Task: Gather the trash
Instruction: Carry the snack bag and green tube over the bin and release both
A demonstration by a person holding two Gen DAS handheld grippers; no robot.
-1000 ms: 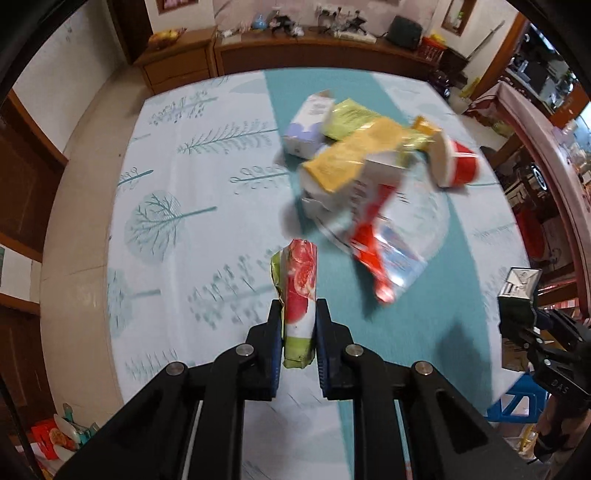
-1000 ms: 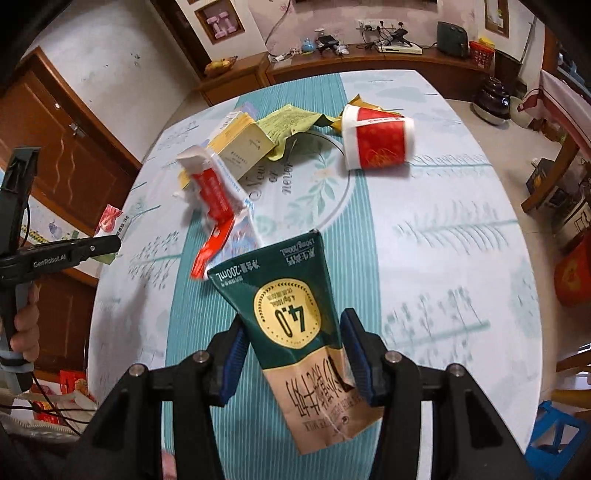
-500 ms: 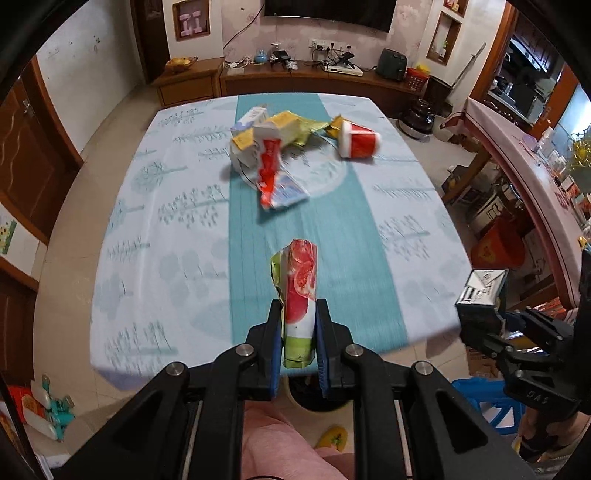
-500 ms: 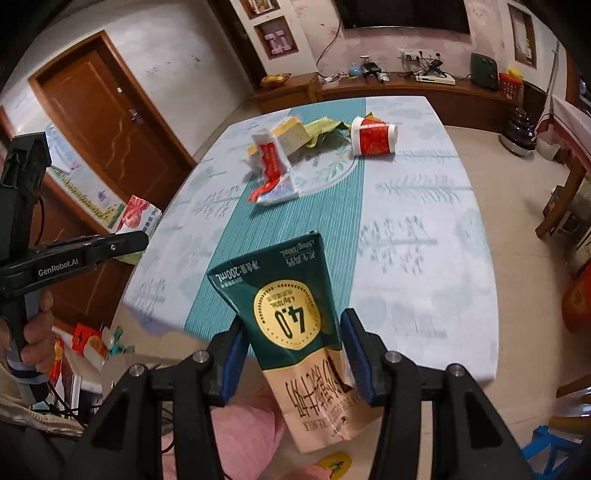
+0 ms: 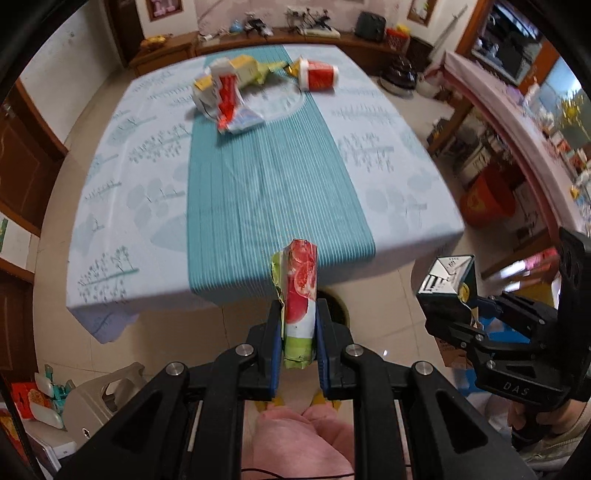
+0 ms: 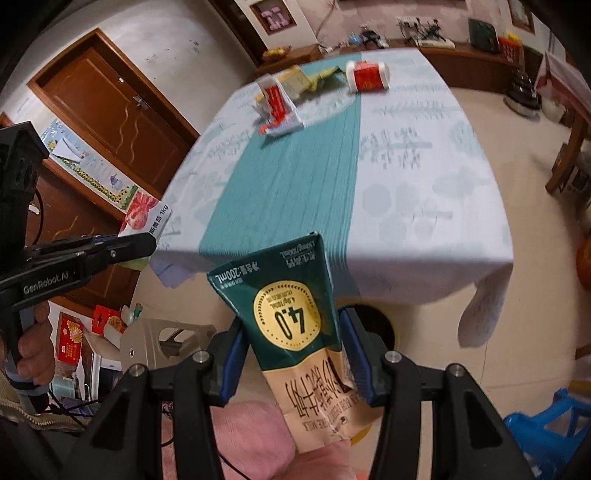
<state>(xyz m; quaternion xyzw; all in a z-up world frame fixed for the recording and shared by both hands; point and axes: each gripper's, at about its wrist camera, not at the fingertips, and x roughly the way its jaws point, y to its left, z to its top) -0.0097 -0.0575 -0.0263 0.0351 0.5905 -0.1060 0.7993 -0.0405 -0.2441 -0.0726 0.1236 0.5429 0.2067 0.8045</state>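
My left gripper (image 5: 298, 314) is shut on a flattened red and green tomato carton (image 5: 299, 291), held off the table's near edge above the floor. My right gripper (image 6: 290, 332) is shut on a dark green milk carton (image 6: 284, 317) marked 4.0; it also shows in the left wrist view (image 5: 448, 280). A dark round bin (image 6: 373, 325) stands on the floor under the table edge, just beyond both cartons. More trash lies at the far end of the table: a red and white wrapper (image 5: 229, 99), a yellow box (image 5: 243, 68) and a red paper cup (image 5: 319, 75).
The table has a pale cloth (image 5: 388, 155) with a teal runner (image 5: 269, 177). A beige plastic stool (image 5: 99, 398) stands at left, a blue stool (image 6: 550, 424) at right, an orange bucket (image 5: 487, 199) further right, and a sideboard (image 5: 258, 35) behind the table.
Both grippers have drawn back and away from the table with their cartons. They now hang past the near edge, and the floor bin has come into view.
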